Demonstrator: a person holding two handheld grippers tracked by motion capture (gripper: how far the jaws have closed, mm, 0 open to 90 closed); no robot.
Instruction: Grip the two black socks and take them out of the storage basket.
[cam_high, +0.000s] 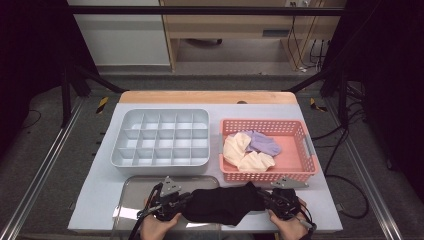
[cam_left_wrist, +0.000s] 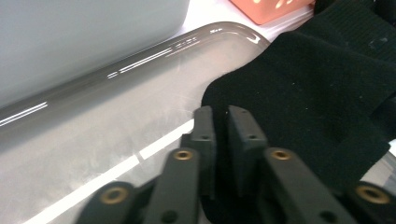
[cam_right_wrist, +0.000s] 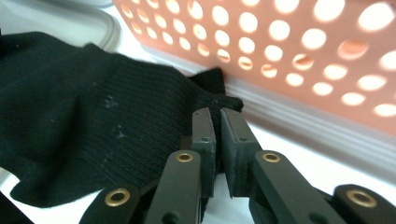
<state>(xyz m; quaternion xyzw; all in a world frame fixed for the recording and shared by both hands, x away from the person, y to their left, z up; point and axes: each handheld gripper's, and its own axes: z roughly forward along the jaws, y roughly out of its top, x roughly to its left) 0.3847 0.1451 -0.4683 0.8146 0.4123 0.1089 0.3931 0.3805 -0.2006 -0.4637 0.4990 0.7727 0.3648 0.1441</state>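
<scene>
You hold the black sock stretched between both tools, over the grey tray just in front of the pink basket. Left gripper and right gripper each stand nearly closed, pinching a thin fold of knit. Risk, as I judge it: the grips sit near the edges, so soft ribbed fabric may slip out if you pull apart harder. The tray looks smooth and glossy; the basket is perforated plastic.

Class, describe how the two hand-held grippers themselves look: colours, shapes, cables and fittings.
The left gripper and right gripper are black, each with a grey three-cornered plate on top. Their jaws are flat dark pads on black link arms with brass-coloured pivot rivets. Black cables trail from both.
</scene>
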